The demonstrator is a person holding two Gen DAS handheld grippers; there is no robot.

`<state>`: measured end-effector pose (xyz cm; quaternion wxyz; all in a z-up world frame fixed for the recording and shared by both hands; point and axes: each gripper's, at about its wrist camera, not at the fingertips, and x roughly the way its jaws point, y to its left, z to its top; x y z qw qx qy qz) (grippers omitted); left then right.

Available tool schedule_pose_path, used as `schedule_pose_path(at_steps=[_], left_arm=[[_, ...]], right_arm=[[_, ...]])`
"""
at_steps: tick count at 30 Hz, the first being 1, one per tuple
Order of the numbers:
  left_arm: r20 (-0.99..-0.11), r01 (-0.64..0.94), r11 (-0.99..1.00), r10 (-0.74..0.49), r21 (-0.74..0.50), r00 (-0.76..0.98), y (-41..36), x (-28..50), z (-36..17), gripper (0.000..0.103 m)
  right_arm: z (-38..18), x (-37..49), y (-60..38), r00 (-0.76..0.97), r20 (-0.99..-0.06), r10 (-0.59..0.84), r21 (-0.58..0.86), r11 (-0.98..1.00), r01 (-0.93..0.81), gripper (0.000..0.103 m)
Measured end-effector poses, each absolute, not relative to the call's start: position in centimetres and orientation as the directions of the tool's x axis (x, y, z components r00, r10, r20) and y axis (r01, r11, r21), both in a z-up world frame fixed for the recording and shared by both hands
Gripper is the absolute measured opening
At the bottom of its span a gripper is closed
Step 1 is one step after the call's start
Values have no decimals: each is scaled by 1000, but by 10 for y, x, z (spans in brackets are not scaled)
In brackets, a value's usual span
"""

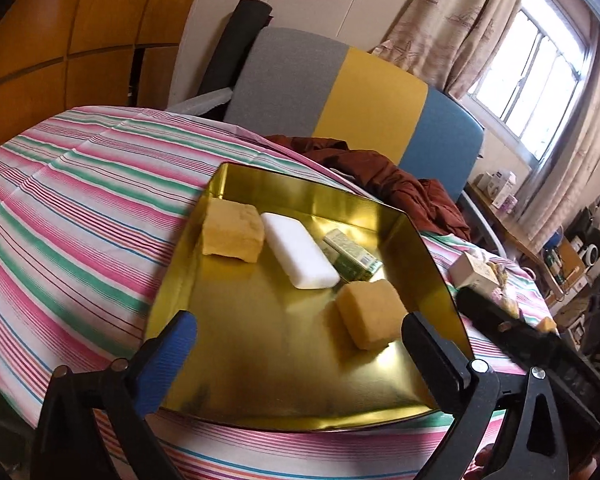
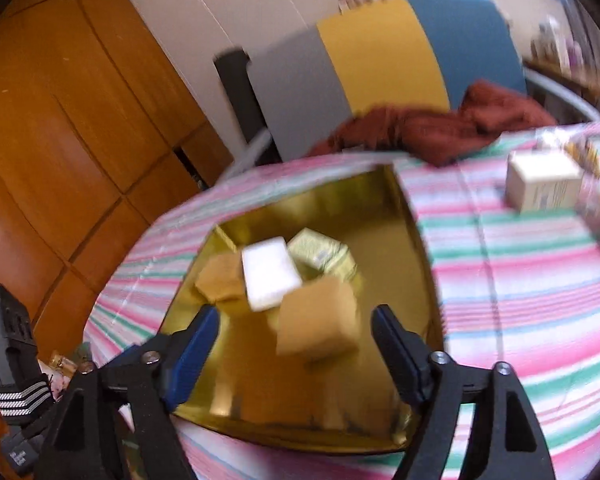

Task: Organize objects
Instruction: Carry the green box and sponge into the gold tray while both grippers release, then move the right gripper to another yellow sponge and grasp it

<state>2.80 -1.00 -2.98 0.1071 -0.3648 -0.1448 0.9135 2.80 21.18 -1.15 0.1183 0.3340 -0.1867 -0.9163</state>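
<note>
Your left gripper [image 1: 300,354] gapes wide, empty, over the shallow gold metal tray [image 1: 432,252]. Your right gripper [image 2: 294,342] also stands wide, the near yellow sponge block [image 2: 318,320] unpinched between its fingers

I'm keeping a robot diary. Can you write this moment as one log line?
left gripper: open, empty | right gripper: open, empty | gold tray: two yellow blocks, white bar, green box inside

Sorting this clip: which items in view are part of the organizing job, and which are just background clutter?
Job:
gold tray
two yellow blocks
white bar
green box
white carton on the striped cloth

Lying about:
red-brown garment
tri-colour chair
windowsill clutter
</note>
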Motion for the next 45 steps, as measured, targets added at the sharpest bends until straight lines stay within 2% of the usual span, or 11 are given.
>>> schedule_pose_path(at_steps=[1, 2, 4, 7, 14, 22, 26, 29, 37, 45], left_arm=[[-639, -88, -937, 297, -338, -709, -8, 28, -30, 103], [-644, -91, -939, 296, -332, -706, -5, 29, -30, 103], [-645, -102, -940, 299, -325, -703, 0, 30, -29, 103], [-642, -122, -941, 306, -315, -703, 10, 33, -26, 103], [-635, -211, -943, 330, -259, -698, 48, 41, -14, 103], [-656, -324, -911, 410, -257, -633, 100, 47, -11, 103], [-657, -401, -886, 448, -233, -607, 133, 56, -7, 103], [-669, -447, -868, 464, -214, -581, 157, 61, -7, 103], [-709, -560, -807, 505, -187, -492, 214, 77, -18, 103], [-741, -607, -776, 508, -171, -440, 242, 85, -32, 103]], right_arm=[[-8, 32, 216, -774, -544, -324, 412, -907, 89, 103], [-5, 36, 222, -792, -516, -325, 421, -902, 96, 103], [0, 43, 235, -803, -485, -347, 463, -881, 100, 103], [3, 47, 256, -789, -493, -367, 506, -858, 83, 103], [5, 73, 318, -828, -519, -211, 478, -875, -77, 103], [-39, 107, 414, -788, -608, -94, 538, -779, -322, 101], [-62, 126, 460, -726, -688, 14, 484, -737, -473, 98], [-72, 137, 487, -700, -711, 63, 456, -718, -527, 98], [-75, 152, 527, -661, -714, 229, 312, -742, -593, 98], [-67, 130, 558, -654, -699, 290, 204, -795, -571, 97]])
